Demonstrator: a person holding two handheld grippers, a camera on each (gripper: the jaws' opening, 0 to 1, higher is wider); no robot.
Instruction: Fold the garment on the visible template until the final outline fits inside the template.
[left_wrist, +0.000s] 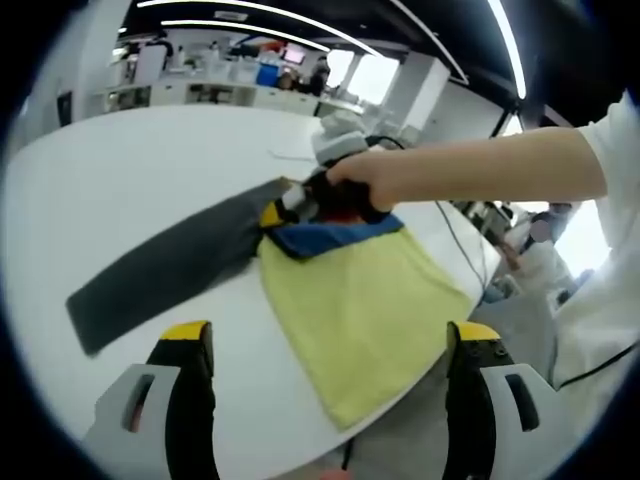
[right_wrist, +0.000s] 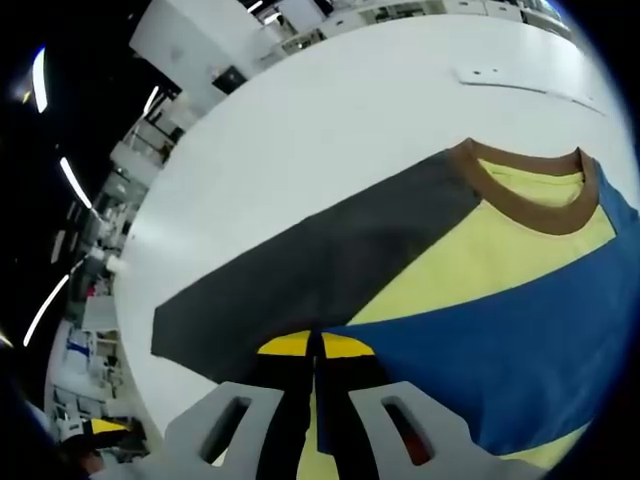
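- Two hand-held grippers in play, one garment (left_wrist: 360, 310): yellow body, blue panel, dark grey sleeve (left_wrist: 165, 270), brown collar (right_wrist: 525, 190).
- Garment lies on the white surface (left_wrist: 150, 170). In the left gripper view its yellow hem end reaches the near surface edge and looks to hang slightly past it.
- Left hand-held gripper (left_wrist: 330, 350): jaws spread wide, nothing between them, hovering apart from the cloth, above the near edge of the surface.
- Right hand-held gripper (right_wrist: 315, 355): jaws pressed together on the garment. From its own view the tips sit where the grey sleeve meets the blue panel, so it looks to be pinching fabric there.
- The left gripper view shows the same: the person's hand (left_wrist: 365, 180) holds that right hand-held gripper down at the collar/shoulder end, with blue cloth bunched under it.
- Sleeve is stretched out flat to the side, well clear of the body. Not folded in yet.
- No template outline that I can make out in either view, so I can't tell how the garment sits relative to it.
- Progress, my read: early. At most one partial fold started at the shoulder end (blue lying over yellow). Long grey sleeve and most of the yellow body are unfolded.
- Left to do, as I judge it: bring the sleeve in over the body, fold the body up from the hem, and check that the outline fits.
- Risk: the hem near the edge could slide off if the cloth is dragged that way.
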